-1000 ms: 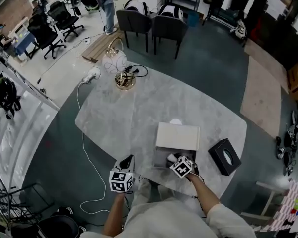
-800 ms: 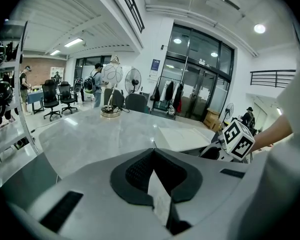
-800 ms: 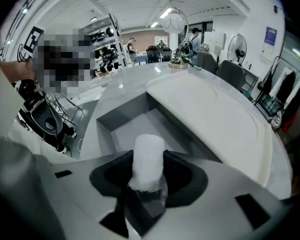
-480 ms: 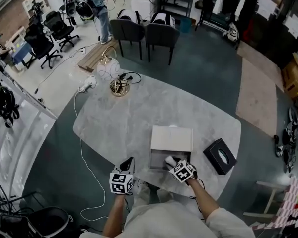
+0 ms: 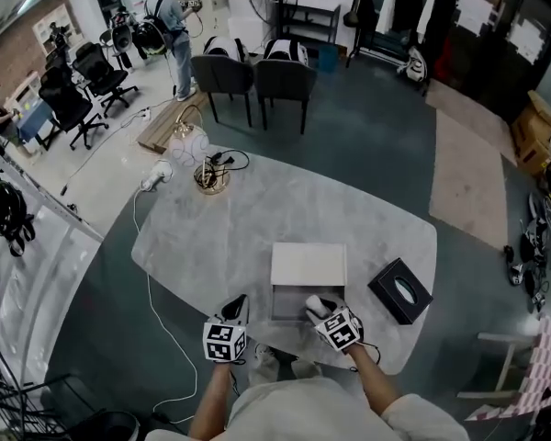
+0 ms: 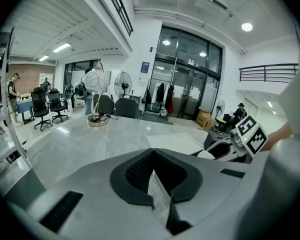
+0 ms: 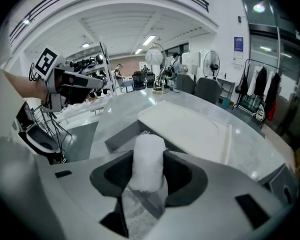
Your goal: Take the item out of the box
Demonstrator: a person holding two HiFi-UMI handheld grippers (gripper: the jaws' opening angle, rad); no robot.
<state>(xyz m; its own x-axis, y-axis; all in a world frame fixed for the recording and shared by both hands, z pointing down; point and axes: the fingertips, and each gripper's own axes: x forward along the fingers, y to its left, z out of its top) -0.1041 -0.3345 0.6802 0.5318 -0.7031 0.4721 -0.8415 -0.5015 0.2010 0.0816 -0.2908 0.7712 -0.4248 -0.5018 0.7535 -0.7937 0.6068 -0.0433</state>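
An open grey box (image 5: 292, 303) lies near the table's front edge, with its white lid (image 5: 309, 265) lying flat just behind it. My right gripper (image 5: 318, 307) hovers over the box's near right corner, shut on a white fluffy roll (image 7: 148, 161) that stands upright between the jaws. In the right gripper view the grey box wall (image 7: 121, 135) and the white lid (image 7: 190, 129) lie just ahead. My left gripper (image 5: 236, 305) is at the table's front edge, left of the box, shut with nothing in it (image 6: 152, 152).
A black tissue box (image 5: 400, 290) sits right of the grey box. At the far left of the marble table (image 5: 248, 219) stand a glass globe lamp (image 5: 196, 152) and a coiled cable. Two dark chairs (image 5: 257, 79) stand beyond the table.
My right gripper has drawn back toward the box's near edge with the white roll in its jaws. The left gripper has hardly moved.
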